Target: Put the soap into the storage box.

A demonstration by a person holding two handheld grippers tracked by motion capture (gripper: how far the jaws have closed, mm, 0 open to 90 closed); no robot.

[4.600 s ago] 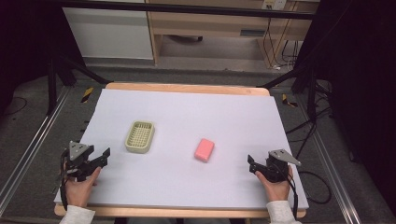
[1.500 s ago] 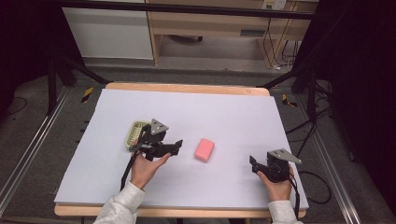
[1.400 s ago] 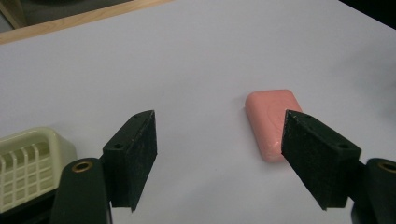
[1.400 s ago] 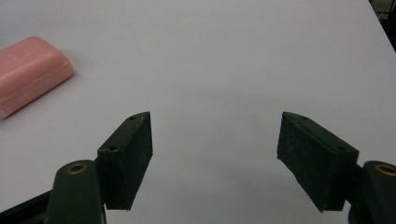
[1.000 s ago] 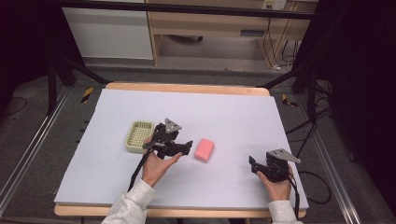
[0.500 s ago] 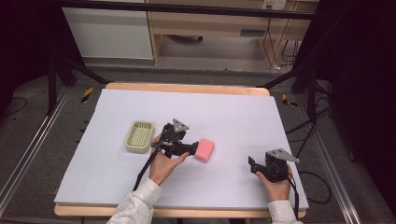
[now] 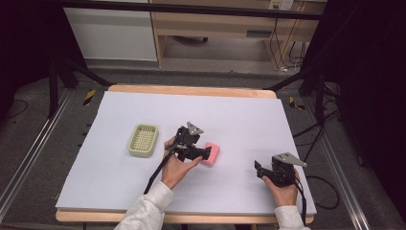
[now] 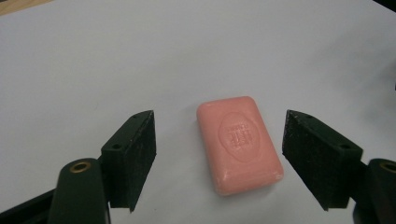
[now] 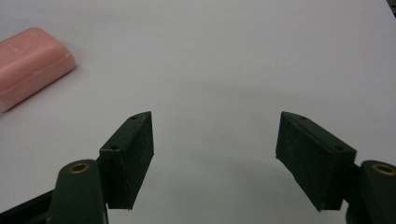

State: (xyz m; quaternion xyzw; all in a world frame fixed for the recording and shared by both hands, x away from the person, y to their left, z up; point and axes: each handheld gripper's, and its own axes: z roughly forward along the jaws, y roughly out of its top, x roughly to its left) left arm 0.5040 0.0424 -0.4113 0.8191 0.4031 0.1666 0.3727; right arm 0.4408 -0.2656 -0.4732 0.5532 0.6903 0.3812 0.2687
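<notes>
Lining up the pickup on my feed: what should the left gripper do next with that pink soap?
Probably ease forward a touch, then close. The left gripper is open with the soap lying flat between its fingers, gaps on both sides and nothing touching yet.

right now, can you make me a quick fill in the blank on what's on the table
1. The pink soap bar lies between the open jaws of the ____ gripper.
2. The slotted soap dish is pale ____.
3. The jaws of the right gripper stand ____, with nothing between them.
4. In the high view, the soap dish sits to the ____ of the soap bar.

Missing words: left; green; open; left
</notes>
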